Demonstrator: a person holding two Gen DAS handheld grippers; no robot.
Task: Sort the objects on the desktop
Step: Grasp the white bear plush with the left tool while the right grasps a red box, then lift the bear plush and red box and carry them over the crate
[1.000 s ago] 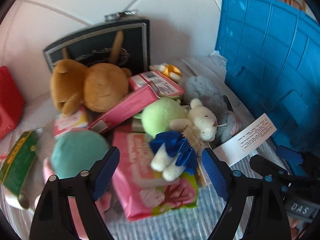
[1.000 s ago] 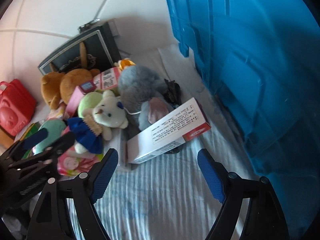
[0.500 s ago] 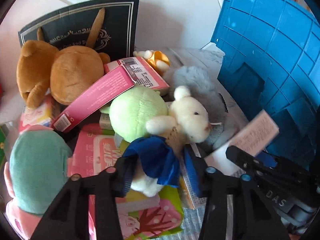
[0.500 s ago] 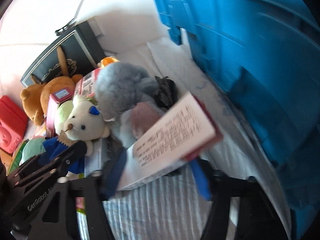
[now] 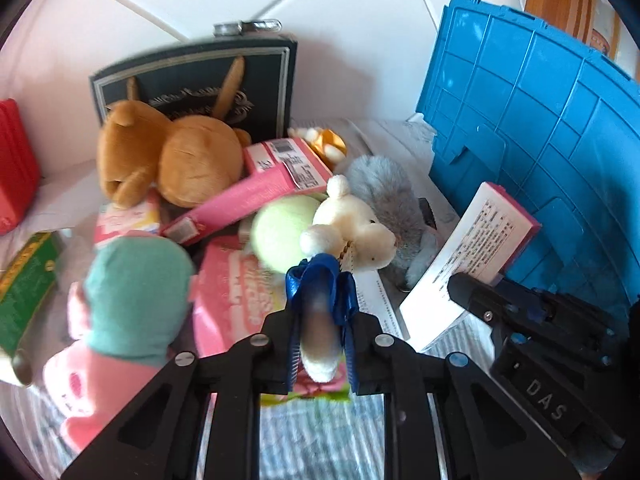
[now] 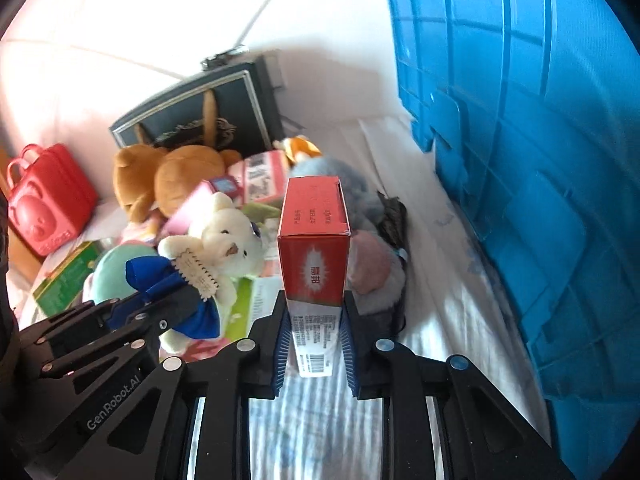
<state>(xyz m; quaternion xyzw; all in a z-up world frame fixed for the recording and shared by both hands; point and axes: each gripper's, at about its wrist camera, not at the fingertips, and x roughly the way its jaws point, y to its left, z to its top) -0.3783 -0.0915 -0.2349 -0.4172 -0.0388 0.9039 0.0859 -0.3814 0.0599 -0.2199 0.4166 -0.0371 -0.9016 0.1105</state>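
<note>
My left gripper (image 5: pixel 320 344) is shut on the legs of a cream plush bear (image 5: pixel 352 228) with a blue bow; the bear also shows in the right wrist view (image 6: pixel 224 240), held up off the pile. My right gripper (image 6: pixel 314 344) is shut on a red-and-white box (image 6: pixel 314 248), holding it upright; the box also shows in the left wrist view (image 5: pixel 468 252). The two grippers are side by side, the left one to the left.
A blue crate (image 6: pixel 520 160) stands along the right. The pile holds a brown plush bear (image 5: pixel 168 160), a grey plush (image 5: pixel 384 192), a green ball (image 5: pixel 280 228), pink boxes (image 5: pixel 248 200), a teal-capped pink doll (image 5: pixel 132 304) and a green box (image 5: pixel 24 292). A dark gift bag (image 5: pixel 196 84) and red case (image 6: pixel 44 204) stand behind.
Both grippers closed from open: the left on the cream bear's legs, the right on the red-and-white box. Both things are now lifted, and the box has been turned upright.
</note>
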